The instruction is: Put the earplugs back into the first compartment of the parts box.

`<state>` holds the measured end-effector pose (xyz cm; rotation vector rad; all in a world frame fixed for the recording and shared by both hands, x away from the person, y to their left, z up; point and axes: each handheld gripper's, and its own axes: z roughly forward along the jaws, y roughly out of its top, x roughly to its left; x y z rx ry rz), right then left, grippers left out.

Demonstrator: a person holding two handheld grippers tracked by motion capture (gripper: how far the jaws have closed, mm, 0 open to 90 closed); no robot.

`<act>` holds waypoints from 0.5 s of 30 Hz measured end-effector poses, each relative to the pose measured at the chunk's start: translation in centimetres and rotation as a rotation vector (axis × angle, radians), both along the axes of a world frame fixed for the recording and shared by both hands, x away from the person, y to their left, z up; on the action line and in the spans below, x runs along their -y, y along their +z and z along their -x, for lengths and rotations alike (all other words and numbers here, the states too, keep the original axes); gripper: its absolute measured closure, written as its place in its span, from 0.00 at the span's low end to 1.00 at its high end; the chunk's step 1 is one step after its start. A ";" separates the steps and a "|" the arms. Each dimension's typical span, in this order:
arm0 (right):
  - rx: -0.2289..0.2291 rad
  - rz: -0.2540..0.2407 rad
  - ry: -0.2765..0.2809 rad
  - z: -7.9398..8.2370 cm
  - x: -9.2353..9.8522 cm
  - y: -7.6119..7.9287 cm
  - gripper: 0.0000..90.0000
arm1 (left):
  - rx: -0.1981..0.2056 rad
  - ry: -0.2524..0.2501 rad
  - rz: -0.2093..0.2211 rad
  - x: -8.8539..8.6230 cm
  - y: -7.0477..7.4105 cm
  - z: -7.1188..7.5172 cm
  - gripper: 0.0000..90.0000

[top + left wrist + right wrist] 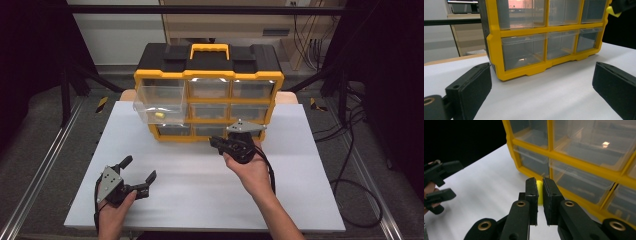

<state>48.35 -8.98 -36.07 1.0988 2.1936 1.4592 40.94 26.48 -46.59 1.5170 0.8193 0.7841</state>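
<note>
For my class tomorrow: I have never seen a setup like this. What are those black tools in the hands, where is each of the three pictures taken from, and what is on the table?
A person sits at a white table and holds a two-jawed tool in each hand. The high view looks down from above the person. The other two pictures come from small cameras riding on each tool, looking along its black jaws.

On the table stands a yellow and black organizer with clear drawers. Its top-left drawer is pulled out and has a small yellow piece inside.

The left hand-held gripper rests low near the table with its jaws wide apart and nothing between them. The right hand-held gripper is raised in front of the organizer, jaws closed on a small yellow object.
</note>
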 end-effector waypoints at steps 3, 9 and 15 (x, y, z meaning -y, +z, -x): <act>0.007 0.005 -0.007 -0.2 0.0 0.8 0.93 | -0.004 0.004 0.003 0.0 0.0 0.0 0.02; 0.021 -0.008 -0.014 -0.5 0.0 2.1 0.93 | -0.005 0.017 0.011 -0.2 -0.1 -0.1 0.01; 0.036 -0.002 -0.023 -0.9 -0.2 3.0 0.93 | -0.008 0.010 0.004 -0.1 -0.1 -0.2 0.01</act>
